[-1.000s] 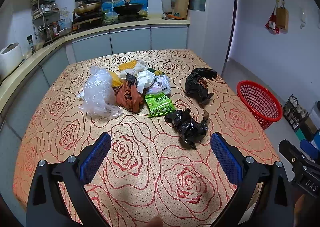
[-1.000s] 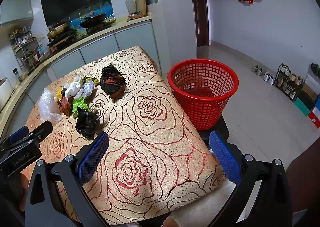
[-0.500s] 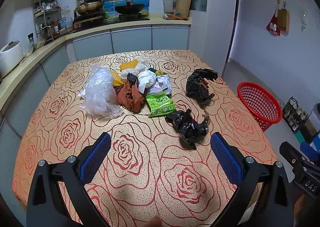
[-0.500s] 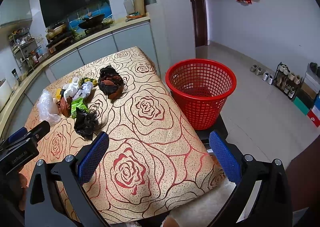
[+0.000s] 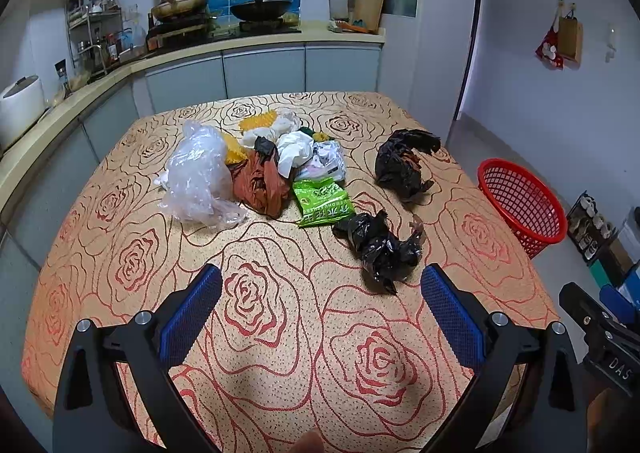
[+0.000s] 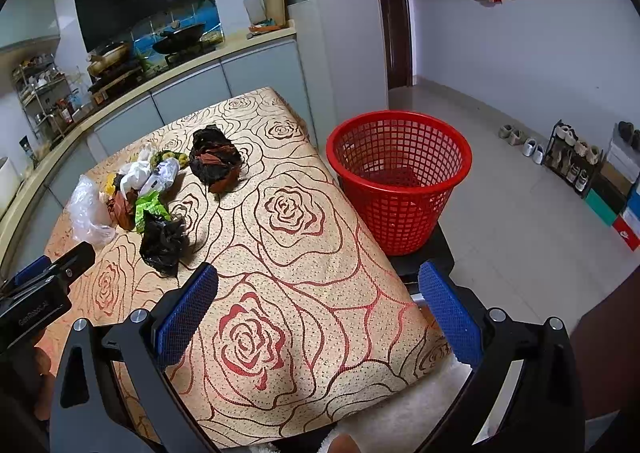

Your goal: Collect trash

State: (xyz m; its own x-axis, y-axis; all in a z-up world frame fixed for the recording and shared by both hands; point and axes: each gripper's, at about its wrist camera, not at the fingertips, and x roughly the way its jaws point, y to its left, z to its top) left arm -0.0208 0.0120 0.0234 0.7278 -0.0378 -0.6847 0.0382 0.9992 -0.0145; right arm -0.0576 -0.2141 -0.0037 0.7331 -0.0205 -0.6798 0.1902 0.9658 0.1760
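Trash lies on a table with a rose-patterned cloth (image 5: 260,333): a clear plastic bag (image 5: 198,177), a brown bag (image 5: 262,185), white wrappers (image 5: 296,147), a green packet (image 5: 322,203), a near black bag (image 5: 378,245) and a far black bag (image 5: 402,165). A red mesh basket (image 6: 398,177) stands on a stool beside the table's right edge. My left gripper (image 5: 318,307) is open and empty above the near table. My right gripper (image 6: 318,307) is open and empty over the table's near right corner. The near black bag also shows in the right wrist view (image 6: 162,243).
A kitchen counter (image 5: 240,49) with a stove and pans runs behind and left of the table. A shoe rack (image 6: 572,161) and boxes stand by the right wall. The other gripper shows at each view's edge (image 5: 600,337).
Both views shifted slightly. The left gripper has edged a little toward the trash. Both grippers stay open.
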